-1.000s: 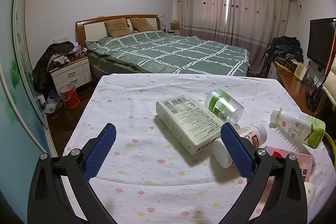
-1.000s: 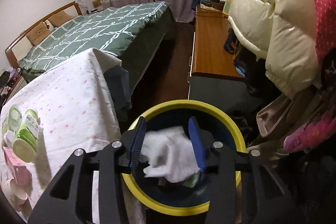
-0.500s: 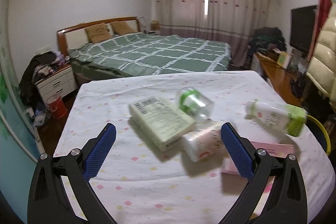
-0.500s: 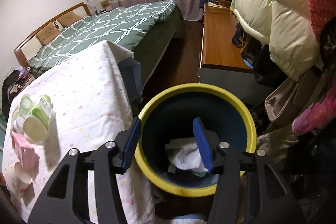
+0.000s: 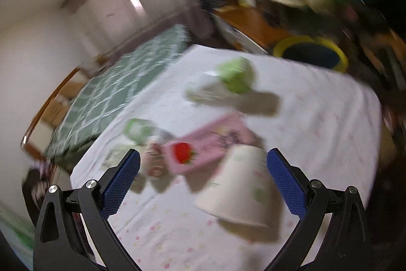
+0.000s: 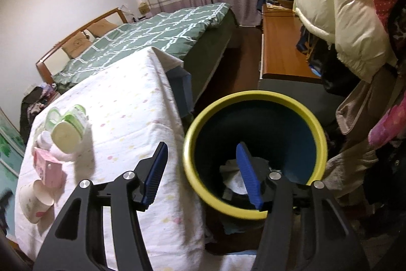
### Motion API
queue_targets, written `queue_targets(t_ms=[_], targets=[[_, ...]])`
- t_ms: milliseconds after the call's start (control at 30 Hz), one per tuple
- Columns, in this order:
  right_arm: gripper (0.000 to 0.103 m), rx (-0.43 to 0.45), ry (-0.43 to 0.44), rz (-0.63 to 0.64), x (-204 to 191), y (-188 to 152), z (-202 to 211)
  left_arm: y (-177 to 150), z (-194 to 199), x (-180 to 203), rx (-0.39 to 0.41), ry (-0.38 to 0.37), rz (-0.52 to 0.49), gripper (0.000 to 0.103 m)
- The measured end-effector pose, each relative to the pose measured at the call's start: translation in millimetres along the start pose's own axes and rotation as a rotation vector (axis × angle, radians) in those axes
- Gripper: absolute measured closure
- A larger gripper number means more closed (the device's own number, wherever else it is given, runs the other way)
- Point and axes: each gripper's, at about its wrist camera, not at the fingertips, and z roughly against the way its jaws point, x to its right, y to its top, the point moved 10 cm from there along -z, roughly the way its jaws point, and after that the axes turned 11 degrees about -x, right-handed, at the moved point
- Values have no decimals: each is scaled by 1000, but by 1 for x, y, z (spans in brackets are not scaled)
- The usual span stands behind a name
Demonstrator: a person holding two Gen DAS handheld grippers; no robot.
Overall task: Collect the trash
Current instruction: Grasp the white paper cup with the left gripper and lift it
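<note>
Paper cup (image 5: 237, 191) lying tipped on the table (image 5: 317, 113) between the left tongs (image 5: 203, 182) — light, thin-walled, easy to crush, so a gentle pinch across its side seems wisest. Those tongs are standing wide open, holding nothing, angling down with the pink carton (image 5: 203, 144) just ahead. Further right, the right tongs (image 6: 203, 175) are opening over the yellow-rimmed bin (image 6: 253, 98) — empty, tilting downward, one finger hanging inside the rim above the crumpled white tissue (image 6: 237, 180) at the bottom.
</note>
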Motion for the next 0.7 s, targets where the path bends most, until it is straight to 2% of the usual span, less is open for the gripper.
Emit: queue_targets(t_ms=[100, 200, 500, 633, 700], targets=[[49, 1, 29, 2, -3, -4, 1, -1, -8, 32, -71, -15, -153, 5], [48, 0, 52, -3, -3, -8, 2, 0, -22, 44, -133, -7, -233, 5], [47, -4, 94, -30, 6, -13, 0, -18, -62, 47, -343, -81, -362, 5], [47, -9, 112, -44, 10, -15, -4, -21, -70, 54, -388, -118, -384, 5], [47, -13, 118, -46, 11, -16, -6, -22, -75, 56, -403, -144, -389, 11]])
